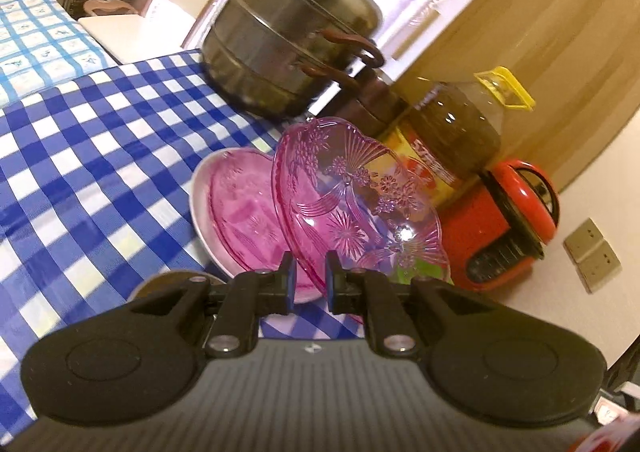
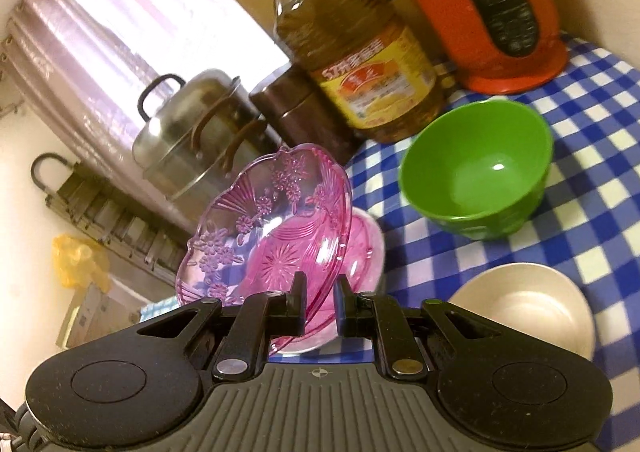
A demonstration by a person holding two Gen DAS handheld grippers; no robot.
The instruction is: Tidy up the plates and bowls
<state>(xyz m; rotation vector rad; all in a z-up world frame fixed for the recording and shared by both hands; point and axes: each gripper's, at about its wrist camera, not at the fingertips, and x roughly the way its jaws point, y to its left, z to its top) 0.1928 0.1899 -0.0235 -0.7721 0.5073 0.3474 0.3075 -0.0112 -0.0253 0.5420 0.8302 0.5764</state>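
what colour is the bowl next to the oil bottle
Bright green bowl; it shows best in the right wrist view.

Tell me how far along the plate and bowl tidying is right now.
Partly done: one pink dish already sits in the white plate. In hand: the left gripper and right gripper each clamp a rim of the patterned pink dish. Left: the green bowl and cream bowl.

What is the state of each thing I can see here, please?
left gripper: shut on the pink glass dish rim
right gripper: shut on the same dish rim
pink glass dish: held tilted, lifted
second pink dish: resting in a white plate
green bowl: upright, empty
steel pot: lid on
oil bottle: capped
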